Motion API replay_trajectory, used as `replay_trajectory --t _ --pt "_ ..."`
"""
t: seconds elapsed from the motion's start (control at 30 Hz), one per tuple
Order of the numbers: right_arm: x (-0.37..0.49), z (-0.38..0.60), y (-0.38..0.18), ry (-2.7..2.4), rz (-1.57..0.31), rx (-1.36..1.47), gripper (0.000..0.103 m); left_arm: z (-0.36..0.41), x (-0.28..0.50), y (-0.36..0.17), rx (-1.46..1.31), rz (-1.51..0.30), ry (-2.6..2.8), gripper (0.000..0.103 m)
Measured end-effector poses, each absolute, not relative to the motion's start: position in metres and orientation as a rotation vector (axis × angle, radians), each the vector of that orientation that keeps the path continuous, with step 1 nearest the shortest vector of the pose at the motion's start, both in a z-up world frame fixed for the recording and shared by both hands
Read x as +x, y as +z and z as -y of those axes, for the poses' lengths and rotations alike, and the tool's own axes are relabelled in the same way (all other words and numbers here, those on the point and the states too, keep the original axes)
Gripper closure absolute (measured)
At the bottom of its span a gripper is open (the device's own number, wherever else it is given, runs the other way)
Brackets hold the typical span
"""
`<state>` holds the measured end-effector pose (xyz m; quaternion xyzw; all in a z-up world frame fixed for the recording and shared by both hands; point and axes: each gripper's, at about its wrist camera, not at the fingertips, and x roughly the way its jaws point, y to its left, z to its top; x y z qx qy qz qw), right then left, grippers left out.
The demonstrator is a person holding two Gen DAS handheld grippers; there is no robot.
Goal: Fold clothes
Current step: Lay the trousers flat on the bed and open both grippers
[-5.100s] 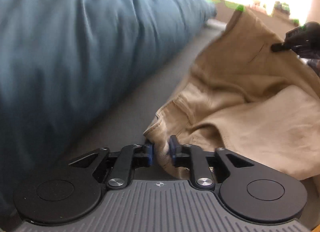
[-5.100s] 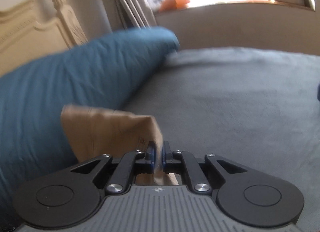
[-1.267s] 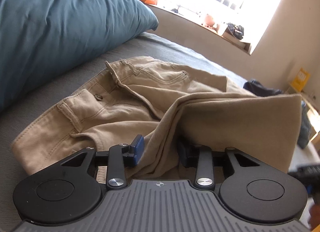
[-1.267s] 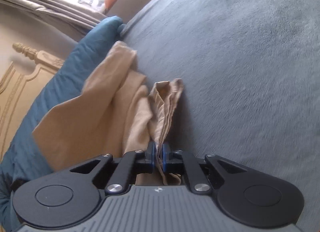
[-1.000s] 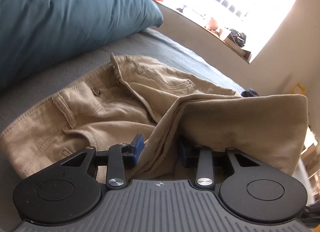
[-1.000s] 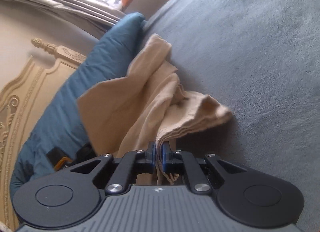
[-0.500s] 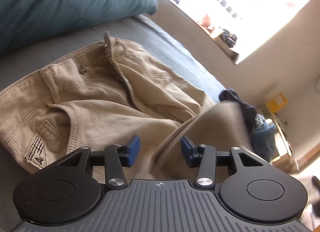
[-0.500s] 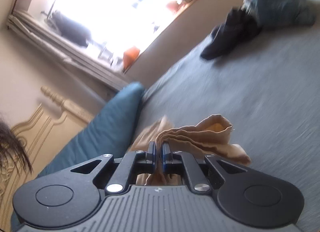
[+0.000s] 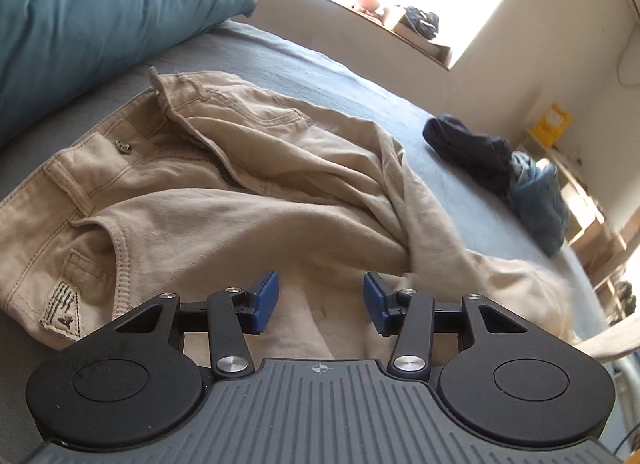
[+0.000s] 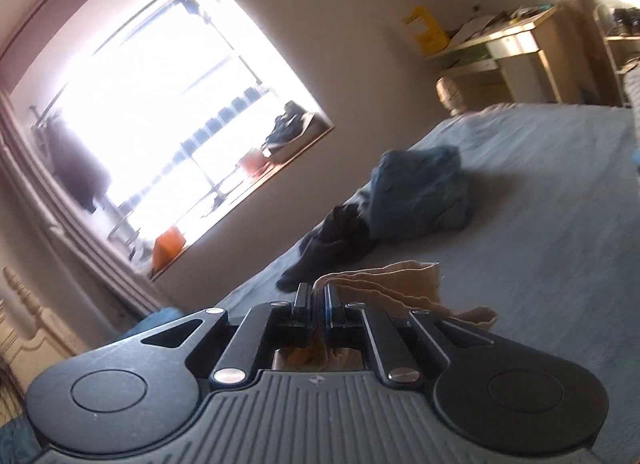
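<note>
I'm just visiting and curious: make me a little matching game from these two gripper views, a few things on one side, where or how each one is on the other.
Things:
1. left gripper
2. right gripper
3. teal pillow
4. dark garment

States or places:
a. shut on a bunch of tan fabric
b. lying on the far part of the bed
c. open above the khaki trousers
d. beside the trousers' waistband

Pairs: 1-c, 2-a, 3-d, 4-b

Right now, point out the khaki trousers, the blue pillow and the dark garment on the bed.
khaki trousers (image 9: 224, 184), left wrist view, on the seat fabric below the waistband.
blue pillow (image 9: 100, 12), left wrist view, on its broad face.
dark garment (image 10: 332, 240), right wrist view, on its crumpled middle.
</note>
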<state>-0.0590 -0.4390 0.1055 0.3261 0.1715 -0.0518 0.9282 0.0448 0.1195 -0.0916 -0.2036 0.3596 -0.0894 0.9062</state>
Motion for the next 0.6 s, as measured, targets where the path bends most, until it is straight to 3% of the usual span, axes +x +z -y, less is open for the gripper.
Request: replay_trajectory --t 0.3,0.6 --pt "-0.07 0.515 0.092 -0.393 -0.29 0.595 0.103 -0.114 0.041 -0.091 -0.354 -0.754 -0.194 0.056" --pt "-0.076 0.547 0.005 -0.564 -0.494 0.629 0.102 -0.11 0.036 -0.09 -0.284 -0.786 -0.185 0.056"
